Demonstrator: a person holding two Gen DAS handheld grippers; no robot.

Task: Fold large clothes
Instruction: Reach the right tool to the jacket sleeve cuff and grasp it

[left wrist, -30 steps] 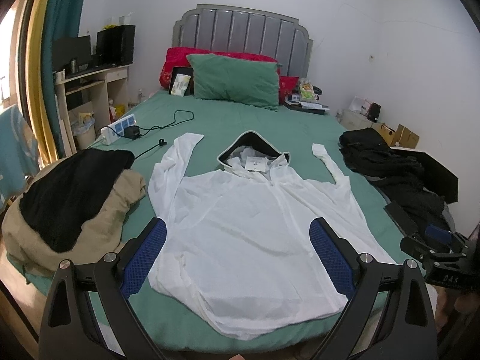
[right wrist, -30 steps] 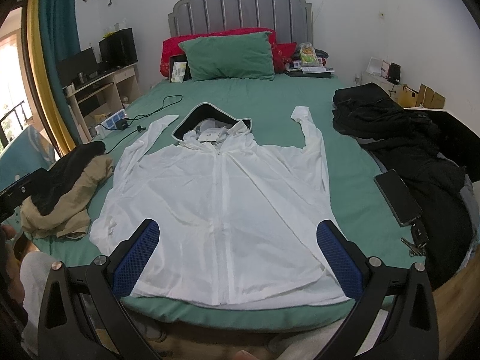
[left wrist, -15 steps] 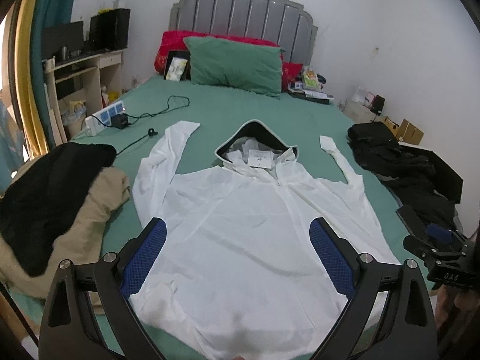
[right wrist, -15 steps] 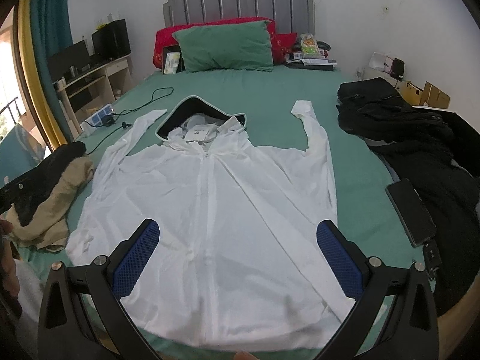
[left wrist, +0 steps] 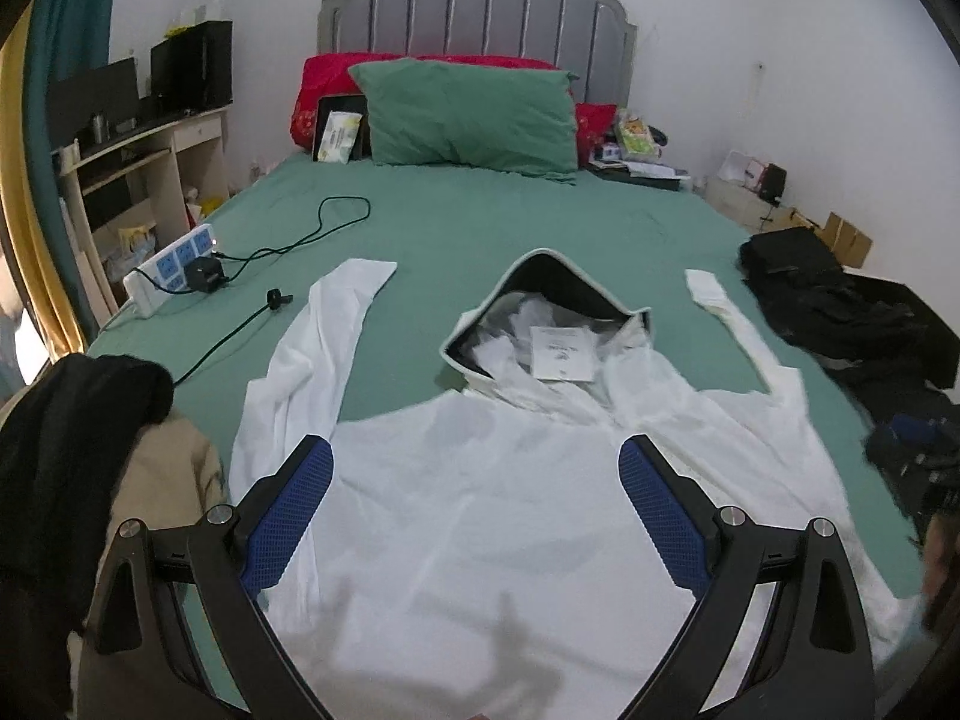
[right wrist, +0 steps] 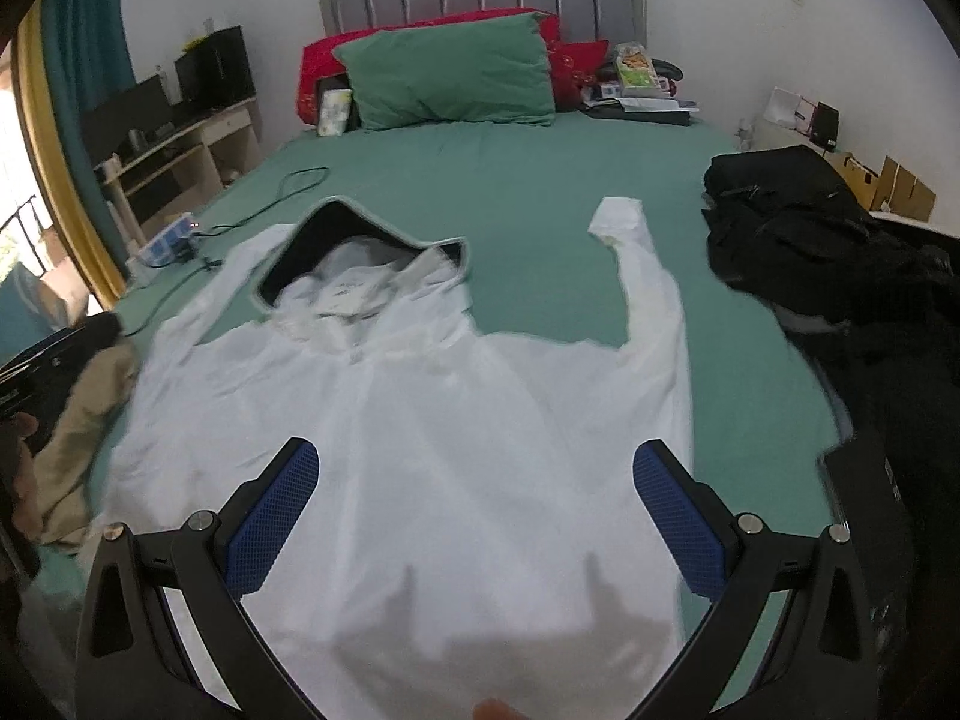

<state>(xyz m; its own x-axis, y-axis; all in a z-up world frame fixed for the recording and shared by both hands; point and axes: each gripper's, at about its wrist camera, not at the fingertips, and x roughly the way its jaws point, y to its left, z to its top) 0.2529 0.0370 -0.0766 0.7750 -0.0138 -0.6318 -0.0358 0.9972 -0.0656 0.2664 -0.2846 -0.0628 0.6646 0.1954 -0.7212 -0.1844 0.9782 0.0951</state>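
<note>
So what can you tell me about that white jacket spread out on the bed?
The white hooded jacket lies flat, front up, on the green bedsheet. It looks thin and light. Its hood, dark inside with a pale rim, points toward the pillows, a paper tag in its opening. Both sleeves angle upward. Neither tool touches it.
</note>
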